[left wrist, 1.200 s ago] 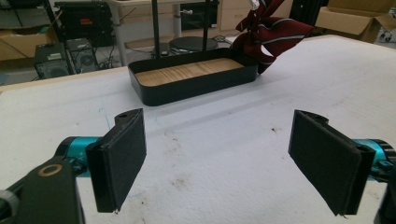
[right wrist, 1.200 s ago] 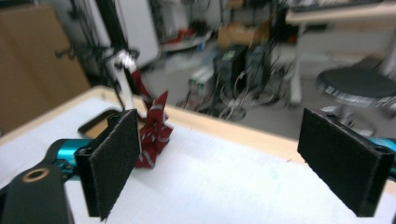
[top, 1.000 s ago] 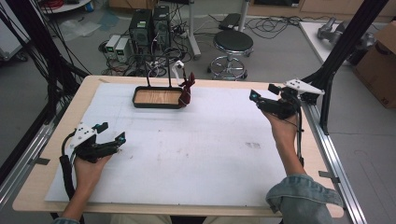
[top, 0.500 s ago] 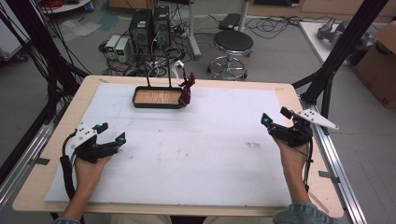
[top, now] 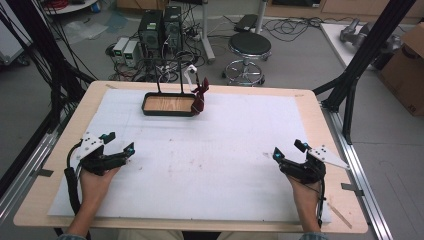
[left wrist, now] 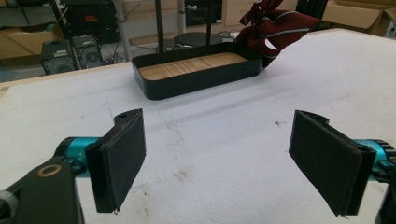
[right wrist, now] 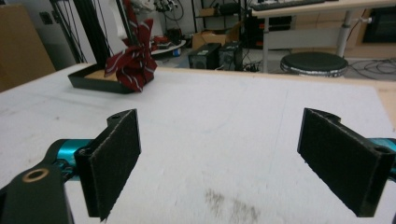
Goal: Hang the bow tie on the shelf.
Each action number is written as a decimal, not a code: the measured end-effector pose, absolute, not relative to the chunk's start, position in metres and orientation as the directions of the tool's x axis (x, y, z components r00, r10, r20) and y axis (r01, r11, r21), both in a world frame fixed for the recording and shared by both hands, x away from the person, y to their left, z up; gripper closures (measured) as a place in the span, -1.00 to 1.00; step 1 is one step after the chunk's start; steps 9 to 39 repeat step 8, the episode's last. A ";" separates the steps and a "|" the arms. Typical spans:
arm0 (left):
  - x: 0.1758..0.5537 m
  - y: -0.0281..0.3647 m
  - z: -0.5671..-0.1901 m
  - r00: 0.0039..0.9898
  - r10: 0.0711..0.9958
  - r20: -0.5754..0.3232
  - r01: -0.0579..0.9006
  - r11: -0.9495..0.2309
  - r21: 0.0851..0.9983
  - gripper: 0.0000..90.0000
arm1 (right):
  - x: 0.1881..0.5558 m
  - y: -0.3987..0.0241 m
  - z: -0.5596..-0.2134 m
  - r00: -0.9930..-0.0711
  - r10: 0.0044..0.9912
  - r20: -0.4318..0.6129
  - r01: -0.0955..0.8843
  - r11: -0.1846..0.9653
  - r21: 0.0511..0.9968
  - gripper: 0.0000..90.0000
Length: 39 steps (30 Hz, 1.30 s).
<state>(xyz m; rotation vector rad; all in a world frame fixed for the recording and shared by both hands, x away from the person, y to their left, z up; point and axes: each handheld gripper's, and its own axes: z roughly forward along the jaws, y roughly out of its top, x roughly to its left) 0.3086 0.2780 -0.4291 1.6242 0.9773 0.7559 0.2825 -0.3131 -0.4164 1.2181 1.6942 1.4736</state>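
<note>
High view: two forearms come in from the near edge of the desk [top: 320, 107], each hand holding a gripper low over the white sheet [top: 225, 145] that covers most of the top. The left gripper [top: 119, 144] sits near the left edge of the sheet, and the right gripper [top: 286, 150] sits near the right edge, well apart from it. Both sets of jaws are spread wide with nothing between them; each gripper view shows bare, lightly stained sheet in the gap between the black pads. Farther off, toward the far edge and left of centre, stands a shallow black tray [top: 148, 107] with a wooden floor. Two thin black posts rise from its far side. A dark red striped cloth [top: 199, 99] hangs bunched at the tray's right end, touching its rim and the sheet just beside it. Beyond the desk, on the floor, stand a round stool [top: 249, 46] and several computer cases [top: 161, 30].
</note>
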 end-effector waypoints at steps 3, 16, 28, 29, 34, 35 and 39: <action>0.308 0.278 -0.429 0.465 0.885 0.003 0.223 -0.120 0.967 -0.58 | 0.280 -0.313 -0.426 -0.408 0.904 0.130 0.269 -0.017 0.963 -0.73; 0.309 0.279 -0.429 0.460 0.888 0.000 0.235 -0.121 0.964 -0.58 | 0.278 -0.316 -0.429 -0.406 0.902 0.144 0.273 -0.031 0.961 -0.73; 0.309 0.279 -0.429 0.460 0.888 0.000 0.235 -0.121 0.964 -0.58 | 0.278 -0.316 -0.429 -0.406 0.902 0.144 0.273 -0.031 0.961 -0.73; 0.309 0.279 -0.429 0.460 0.888 0.000 0.235 -0.121 0.964 -0.58 | 0.278 -0.316 -0.429 -0.406 0.902 0.144 0.273 -0.031 0.961 -0.73; 0.309 0.279 -0.429 0.460 0.888 0.000 0.235 -0.121 0.964 -0.58 | 0.278 -0.316 -0.429 -0.406 0.902 0.144 0.273 -0.031 0.961 -0.73; 0.309 0.279 -0.429 0.460 0.888 0.000 0.235 -0.121 0.964 -0.58 | 0.278 -0.316 -0.429 -0.406 0.902 0.144 0.273 -0.031 0.961 -0.73; 0.309 0.279 -0.429 0.460 0.888 0.000 0.235 -0.121 0.964 -0.58 | 0.278 -0.316 -0.429 -0.406 0.902 0.144 0.273 -0.031 0.961 -0.73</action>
